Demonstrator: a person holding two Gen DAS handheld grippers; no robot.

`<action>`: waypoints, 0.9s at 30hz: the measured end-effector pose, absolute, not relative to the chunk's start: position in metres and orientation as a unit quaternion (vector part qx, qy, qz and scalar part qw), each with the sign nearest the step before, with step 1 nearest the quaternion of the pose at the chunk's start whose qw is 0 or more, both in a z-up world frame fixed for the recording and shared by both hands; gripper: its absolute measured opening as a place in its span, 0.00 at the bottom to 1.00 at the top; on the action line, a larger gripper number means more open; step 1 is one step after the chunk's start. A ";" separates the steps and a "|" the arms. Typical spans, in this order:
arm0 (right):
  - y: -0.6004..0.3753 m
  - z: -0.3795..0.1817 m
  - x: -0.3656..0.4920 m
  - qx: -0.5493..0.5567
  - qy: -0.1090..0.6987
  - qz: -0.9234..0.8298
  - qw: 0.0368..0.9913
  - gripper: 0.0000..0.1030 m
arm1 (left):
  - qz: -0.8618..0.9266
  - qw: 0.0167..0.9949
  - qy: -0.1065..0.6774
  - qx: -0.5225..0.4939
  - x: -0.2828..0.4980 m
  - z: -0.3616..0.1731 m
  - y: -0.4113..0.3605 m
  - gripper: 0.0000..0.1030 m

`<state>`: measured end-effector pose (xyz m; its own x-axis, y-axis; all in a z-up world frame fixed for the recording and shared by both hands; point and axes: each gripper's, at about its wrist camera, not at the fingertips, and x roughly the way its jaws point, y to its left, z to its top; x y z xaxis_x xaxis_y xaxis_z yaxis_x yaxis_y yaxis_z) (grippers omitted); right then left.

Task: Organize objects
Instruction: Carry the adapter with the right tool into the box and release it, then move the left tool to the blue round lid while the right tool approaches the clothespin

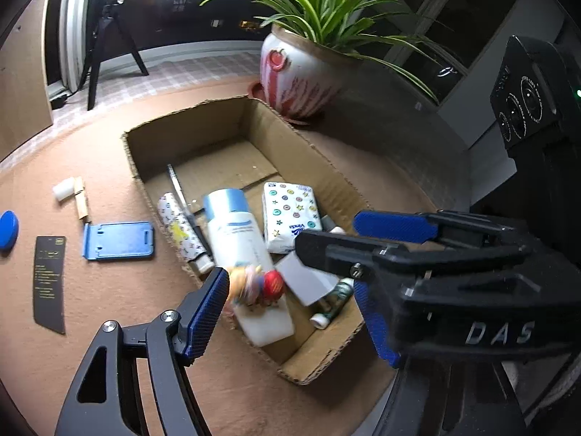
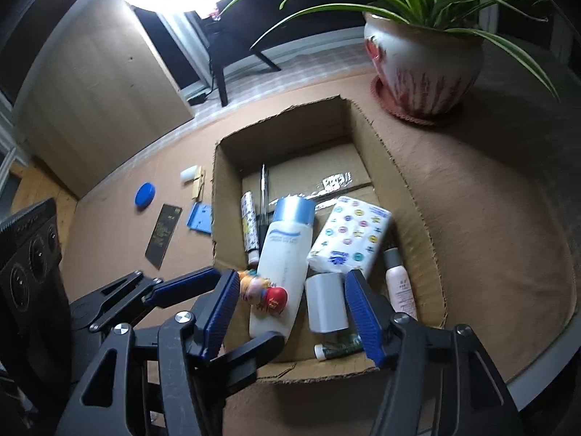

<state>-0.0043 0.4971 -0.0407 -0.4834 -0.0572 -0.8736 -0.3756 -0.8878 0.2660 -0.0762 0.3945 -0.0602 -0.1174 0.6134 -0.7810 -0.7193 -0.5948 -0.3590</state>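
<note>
An open cardboard box [image 1: 152,167] [image 2: 417,196] sits on the brown table. In it lie a white bottle with a blue cap [image 1: 236,232] [image 2: 283,250], a tissue pack [image 1: 290,214] [image 2: 352,236], a patterned tube [image 1: 181,232] [image 2: 250,225], a pen [image 2: 263,189], a grey block [image 2: 325,303], a pink bottle [image 2: 399,287] and a green tube [image 2: 337,348]. A small toy figure [image 1: 259,283] [image 2: 263,292], blurred, is on the white bottle. My left gripper [image 1: 294,301] and my right gripper [image 2: 290,312] are both open over the box's near end, empty.
On the table left of the box lie a blue phone stand [image 1: 118,241] [image 2: 199,218], a black card [image 1: 49,283] [image 2: 163,234], a blue lid [image 1: 8,229] [image 2: 145,194], a wooden clip [image 1: 81,200] and a white cylinder [image 1: 63,189]. A potted plant [image 1: 301,76] [image 2: 425,65] stands behind the box.
</note>
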 end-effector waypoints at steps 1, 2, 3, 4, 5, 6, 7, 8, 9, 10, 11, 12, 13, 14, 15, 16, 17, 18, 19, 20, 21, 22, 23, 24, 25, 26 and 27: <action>0.497 -0.041 -0.005 -0.499 0.217 0.834 0.096 0.55 | 0.746 0.445 0.055 -0.491 -0.077 -0.061 0.392 0.72; 0.497 -0.040 -0.006 -0.498 0.216 0.834 0.096 0.55 | 0.748 0.443 0.055 -0.492 -0.078 -0.061 0.389 0.72; 0.495 -0.040 -0.007 -0.498 0.215 0.835 0.096 0.55 | 0.749 0.439 0.055 -0.493 -0.079 -0.062 0.386 0.72; 0.494 -0.040 -0.007 -0.498 0.214 0.835 0.096 0.55 | 0.750 0.437 0.055 -0.493 -0.081 -0.062 0.384 0.72; 0.493 -0.040 -0.008 -0.498 0.212 0.836 0.095 0.55 | 0.752 0.434 0.055 -0.493 -0.082 -0.062 0.381 0.72; 0.491 -0.040 -0.009 -0.497 0.210 0.836 0.094 0.55 | 0.754 0.431 0.056 -0.492 -0.083 -0.061 0.377 0.72; 0.489 -0.039 -0.010 -0.497 0.208 0.837 0.094 0.55 | 0.756 0.428 0.056 -0.492 -0.084 -0.061 0.374 0.72; 0.488 -0.039 -0.010 -0.497 0.205 0.838 0.095 0.55 | 0.759 0.425 0.056 -0.491 -0.085 -0.060 0.370 0.72; 0.486 -0.038 -0.011 -0.495 0.203 0.839 0.096 0.55 | 0.762 0.421 0.057 -0.489 -0.086 -0.059 0.365 0.72; 0.484 -0.038 -0.011 -0.494 0.202 0.840 0.096 0.55 | 0.765 0.415 0.059 -0.489 -0.087 -0.059 0.360 0.72; 0.481 -0.037 -0.012 -0.493 0.201 0.841 0.096 0.55 | 0.767 0.413 0.061 -0.488 -0.088 -0.058 0.357 0.72; 0.479 -0.036 -0.012 -0.492 0.200 0.842 0.096 0.55 | 0.772 0.406 0.064 -0.485 -0.089 -0.057 0.350 0.72; 0.477 -0.035 -0.013 -0.490 0.198 0.844 0.096 0.55 | 0.776 0.401 0.066 -0.483 -0.090 -0.055 0.345 0.72; 0.474 -0.034 -0.013 -0.488 0.197 0.845 0.095 0.55 | 0.779 0.395 0.067 -0.481 -0.091 -0.054 0.340 0.72; 0.473 -0.034 -0.014 -0.487 0.196 0.845 0.095 0.55 | 0.783 0.390 0.068 -0.480 -0.093 -0.053 0.334 0.72; 0.471 -0.033 -0.015 -0.486 0.195 0.847 0.094 0.55 | 0.785 0.387 0.070 -0.479 -0.093 -0.052 0.330 0.72; 0.469 -0.032 -0.016 -0.485 0.194 0.848 0.094 0.55 | 0.788 0.382 0.072 -0.477 -0.095 -0.051 0.325 0.72; 0.467 -0.031 -0.017 -0.484 0.193 0.849 0.093 0.55 | 0.792 0.376 0.076 -0.474 -0.096 -0.049 0.319 0.72; 0.464 -0.030 -0.019 -0.483 0.191 0.850 0.091 0.55 | 0.795 0.373 0.078 -0.472 -0.097 -0.048 0.314 0.72; 0.462 -0.029 -0.020 -0.482 0.189 0.851 0.090 0.55 | 0.798 0.370 0.081 -0.470 -0.098 -0.047 0.310 0.72; 0.459 -0.028 -0.022 -0.481 0.187 0.852 0.088 0.55 | 0.800 0.365 0.081 -0.469 -0.101 -0.047 0.305 0.72; 0.456 -0.028 -0.024 -0.480 0.186 0.853 0.086 0.55 | 0.802 0.362 0.081 -0.469 -0.104 -0.046 0.300 0.72; 0.454 -0.028 -0.027 -0.480 0.186 0.853 0.084 0.55 | 0.802 0.360 0.081 -0.469 -0.106 -0.046 0.297 0.72; 0.450 -0.027 -0.030 -0.480 0.184 0.854 0.080 0.55 | 0.804 0.356 0.081 -0.469 -0.110 -0.046 0.292 0.72; 0.447 -0.027 -0.032 -0.480 0.183 0.854 0.078 0.55 | 0.805 0.353 0.082 -0.469 -0.112 -0.046 0.288 0.72; 0.444 -0.027 -0.035 -0.480 0.183 0.854 0.080 0.55 | 0.807 0.347 0.084 -0.471 -0.117 -0.048 0.282 0.72; 0.441 -0.027 -0.039 -0.481 0.181 0.855 0.077 0.55 | 0.807 0.344 0.085 -0.472 -0.121 -0.049 0.279 0.72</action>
